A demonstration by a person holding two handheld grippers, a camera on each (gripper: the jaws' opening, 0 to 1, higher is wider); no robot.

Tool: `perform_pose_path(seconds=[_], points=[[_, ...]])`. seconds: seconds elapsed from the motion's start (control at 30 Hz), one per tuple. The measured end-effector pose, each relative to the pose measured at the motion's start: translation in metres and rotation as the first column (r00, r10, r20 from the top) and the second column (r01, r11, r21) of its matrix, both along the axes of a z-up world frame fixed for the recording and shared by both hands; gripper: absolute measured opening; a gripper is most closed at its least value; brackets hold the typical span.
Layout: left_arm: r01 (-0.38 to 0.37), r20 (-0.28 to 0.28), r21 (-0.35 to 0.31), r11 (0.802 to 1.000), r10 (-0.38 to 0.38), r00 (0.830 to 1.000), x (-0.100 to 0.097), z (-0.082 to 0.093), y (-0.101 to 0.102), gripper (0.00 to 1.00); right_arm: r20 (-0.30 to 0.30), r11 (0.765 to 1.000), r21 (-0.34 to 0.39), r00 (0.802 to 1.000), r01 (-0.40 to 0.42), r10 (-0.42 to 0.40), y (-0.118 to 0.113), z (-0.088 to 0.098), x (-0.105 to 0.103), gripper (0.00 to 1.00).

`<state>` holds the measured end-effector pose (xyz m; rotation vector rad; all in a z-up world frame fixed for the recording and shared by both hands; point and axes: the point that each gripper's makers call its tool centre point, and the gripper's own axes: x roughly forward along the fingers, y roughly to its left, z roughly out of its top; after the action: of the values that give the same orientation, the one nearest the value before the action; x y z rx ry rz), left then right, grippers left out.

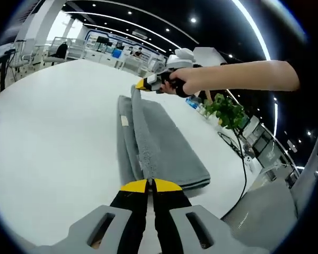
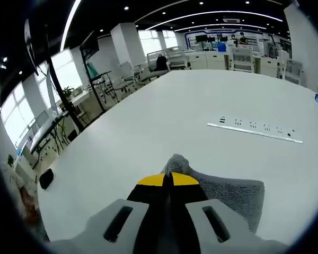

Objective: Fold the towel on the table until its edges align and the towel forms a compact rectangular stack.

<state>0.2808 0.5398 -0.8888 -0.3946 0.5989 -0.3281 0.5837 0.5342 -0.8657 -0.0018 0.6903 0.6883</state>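
A potted plant and power strip sit on the table.

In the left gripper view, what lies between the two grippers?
A raised ridge of the grey towel runs from the left gripper to the right gripper, each pinching one end, above the white table.

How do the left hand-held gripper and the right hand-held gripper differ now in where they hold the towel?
The left hand-held gripper pinches the near end of the grey towel; the right hand-held gripper pinches its far end. In the left gripper view the right one shows a person's hand around it; the left one shows no hand. Both have yellow-tipped jaws shut on the raised fold, stretching it above the white table.
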Motion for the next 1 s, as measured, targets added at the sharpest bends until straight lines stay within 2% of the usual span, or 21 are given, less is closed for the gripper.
perform_pose_path(seconds=[0.1,0.13,0.17,0.2,0.27,0.43,0.57,0.73,1.0], points=[[-0.014,-0.012,-0.015,1.0,0.014,1.0,0.0,-0.004,0.002,0.03,-0.007,1.0,-0.004,1.0,0.001,-0.001,0.006,-0.008,0.0,0.0],[-0.037,-0.022,-0.013,0.999,0.037,0.999,-0.001,-0.008,0.005,0.03,-0.01,1.0,-0.011,1.0,-0.005,0.005,0.008,-0.011,-0.001,0.0],[-0.085,-0.031,0.018,0.996,0.085,0.996,-0.001,-0.012,0.012,0.03,-0.011,1.0,-0.012,1.0,-0.007,0.007,0.009,-0.012,-0.001,0.01],[-0.074,-0.035,0.017,0.997,0.074,0.997,-0.002,-0.01,0.008,0.03,-0.011,1.0,-0.017,1.0,-0.015,0.015,0.012,-0.016,-0.002,0.01],[-0.101,-0.034,0.0,0.995,0.101,0.994,-0.002,-0.013,0.008,0.03,-0.002,0.999,-0.033,0.999,-0.033,0.032,0.018,-0.025,-0.001,0.01],[-0.126,-0.049,-0.024,0.992,0.124,0.991,-0.003,-0.019,0.009,0.03,-0.004,0.997,-0.06,0.999,-0.042,0.042,0.018,-0.034,-0.003,0.01],[-0.137,-0.06,-0.004,0.991,0.137,0.989,-0.004,-0.022,0.012,0.03,0.014,0.994,-0.068,0.996,-0.082,0.083,0.024,-0.037,-0.004,0.01],[-0.122,-0.062,0.007,0.992,0.122,0.991,-0.003,-0.025,0.01,0.03,0.007,0.993,-0.043,0.994,-0.111,0.112,0.021,-0.035,-0.003,0.02],[-0.077,-0.066,0.028,0.997,0.078,0.995,-0.004,-0.024,0.008,0.03,0.046,0.979,-0.093,0.981,-0.182,0.186,0.018,-0.028,0.0,0.06]])
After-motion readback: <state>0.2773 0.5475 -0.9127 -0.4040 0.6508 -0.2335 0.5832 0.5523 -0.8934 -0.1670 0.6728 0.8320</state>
